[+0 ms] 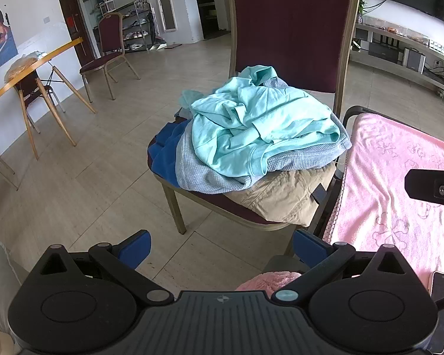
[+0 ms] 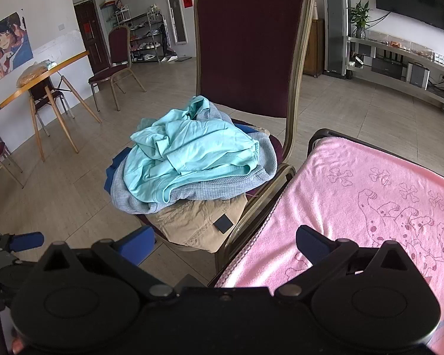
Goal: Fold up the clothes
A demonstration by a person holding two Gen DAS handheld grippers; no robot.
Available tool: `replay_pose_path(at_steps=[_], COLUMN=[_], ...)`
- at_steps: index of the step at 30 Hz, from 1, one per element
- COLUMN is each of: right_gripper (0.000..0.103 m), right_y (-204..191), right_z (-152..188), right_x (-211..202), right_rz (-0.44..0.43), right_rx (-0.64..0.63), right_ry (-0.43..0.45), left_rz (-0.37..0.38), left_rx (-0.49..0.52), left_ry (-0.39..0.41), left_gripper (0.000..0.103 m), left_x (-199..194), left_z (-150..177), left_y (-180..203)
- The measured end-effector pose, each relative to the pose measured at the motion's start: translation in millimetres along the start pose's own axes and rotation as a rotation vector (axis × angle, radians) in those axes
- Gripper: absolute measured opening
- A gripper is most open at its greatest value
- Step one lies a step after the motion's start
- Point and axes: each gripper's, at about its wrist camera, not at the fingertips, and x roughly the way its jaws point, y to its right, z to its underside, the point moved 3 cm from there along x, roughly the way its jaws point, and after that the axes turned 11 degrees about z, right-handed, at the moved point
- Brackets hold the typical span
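A heap of crumpled clothes lies on the seat of a maroon chair (image 1: 293,29) (image 2: 248,44). On top is a mint-green garment (image 1: 251,124) (image 2: 192,153), under it a grey-blue waffle-knit one (image 1: 201,174) (image 2: 133,198), a dark blue one (image 1: 165,153) and a khaki one (image 1: 284,195) (image 2: 192,222). My left gripper (image 1: 222,245) is open, low in front of the chair with floor between its blue fingers. My right gripper (image 2: 225,242) is open too, held before the chair's front corner and the pink cloth's edge.
A surface covered by a pink towel (image 1: 399,183) (image 2: 370,201) stands right of the chair. A wooden table (image 1: 32,71) (image 2: 44,74) and another maroon chair (image 1: 109,47) are at the far left. A phone (image 1: 441,293) lies on the pink cloth. A low TV shelf (image 2: 399,59) runs along the right wall.
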Motion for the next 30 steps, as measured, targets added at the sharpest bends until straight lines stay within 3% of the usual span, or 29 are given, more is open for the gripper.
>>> replay_pose_path(at_steps=[16, 21, 23, 27, 30], right_gripper=[0.103, 0.103, 0.103, 0.102, 0.095], right_y=[1, 5, 6, 6, 1], right_z=[-9, -23, -32, -50, -64], right_x=[14, 38, 51, 79, 103], right_rz=[0.011, -0.021, -0.027, -0.067, -0.118], right_rx=[-0.002, 0.027, 0.036, 0.053, 0.048], right_ry=[0.013, 0.061, 0.068, 0.059, 0.041], left_rz=[-0.004, -0.028, -0.041, -0.009, -0.033], left_rx=[-0.014, -0.091, -0.130, -0.189, -0.199], left_ry=[0.028, 0.028, 0.019, -0.013, -0.021], left_gripper=[0.103, 0.101, 0.095, 0.089, 0.088], left_x=[14, 35, 46, 69, 85], left_z=[-12, -22, -27, -33, -37], left_y=[-12, -37, -49, -64, -68])
